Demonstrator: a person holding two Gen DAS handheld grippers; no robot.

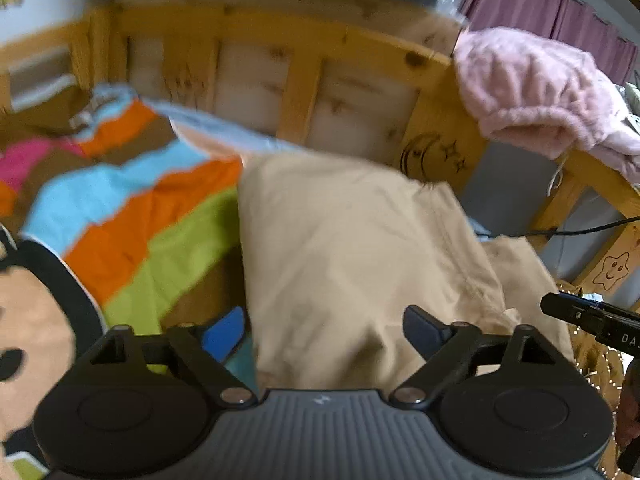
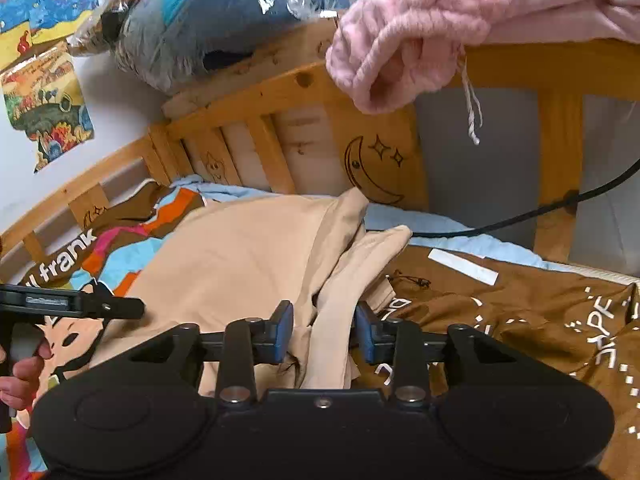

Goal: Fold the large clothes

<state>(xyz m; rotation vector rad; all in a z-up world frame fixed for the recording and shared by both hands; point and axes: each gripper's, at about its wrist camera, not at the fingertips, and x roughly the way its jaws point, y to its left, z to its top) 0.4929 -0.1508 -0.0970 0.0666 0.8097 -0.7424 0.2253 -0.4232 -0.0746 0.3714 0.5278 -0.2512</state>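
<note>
Left gripper (image 1: pixel 324 330) jaws wide open over beige garment (image 1: pixel 352 248); right gripper (image 2: pixel 324 330) jaws part-open, a fold between, w/ pink fleece (image 2: pixel 404 36) at 12.

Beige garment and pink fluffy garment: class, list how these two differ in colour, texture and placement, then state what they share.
Colour: the beige garment is tan; the pink fluffy garment is pale pink.
Texture: the beige garment looks smooth and thin; the pink fluffy garment is thick and furry.
Placement: the beige garment lies on the bedspread; the pink fluffy garment hangs over the wooden rail.
Shared: neither is gripped.
</note>
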